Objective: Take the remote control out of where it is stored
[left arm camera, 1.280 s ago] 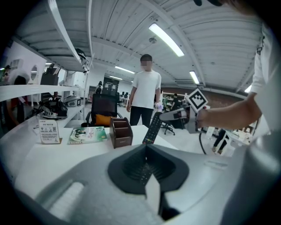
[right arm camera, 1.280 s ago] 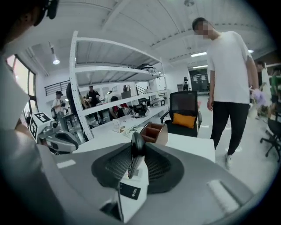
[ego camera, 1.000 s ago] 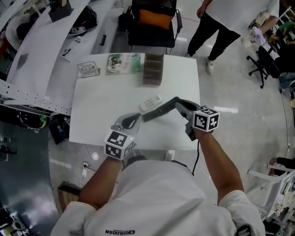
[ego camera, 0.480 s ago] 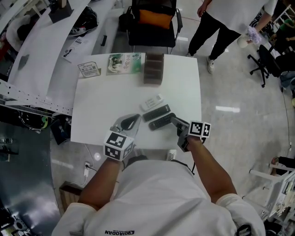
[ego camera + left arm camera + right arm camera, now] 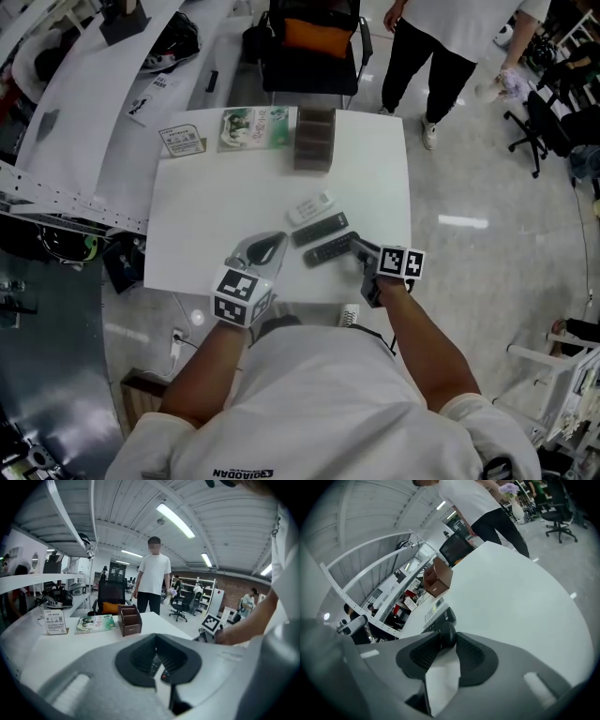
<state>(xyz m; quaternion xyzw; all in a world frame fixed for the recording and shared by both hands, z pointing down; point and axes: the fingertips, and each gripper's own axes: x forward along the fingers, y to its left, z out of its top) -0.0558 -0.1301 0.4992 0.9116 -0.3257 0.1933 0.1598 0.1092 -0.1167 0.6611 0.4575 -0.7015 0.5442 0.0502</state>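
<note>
Head view: the remote (image 5: 328, 249) lies flat on the white table (image 5: 216, 206), well apart from the brown holder (image 5: 312, 141) at the far edge, so it is out of storage. It sits just beside a second black remote (image 5: 320, 229), with a white remote (image 5: 309, 206) beyond that. The right gripper (image 5: 354, 246) is at the remote's near end. The left gripper (image 5: 278, 239) rests on the table near the second black remote's left end.

Left gripper view: its jaws meet at the tips with nothing between them. The black remotes show through the hollow of the pads, lying farther off on the table.

Right gripper view: the remote's rounded end stands between the jaw tips. The jaws have just been opening. The pads seem to have let go, though this close I cannot rule out a light touch on one side.

The step in hand looks like the release. To do it well, the jaws should spread clear of both sides of the remote before the hand draws back. The pull-back should run straight along the remote's length, with a slight lift. That way no pad drags the remote or nudges it into its neighbour. The left gripper has no part in this and need not move.
</note>
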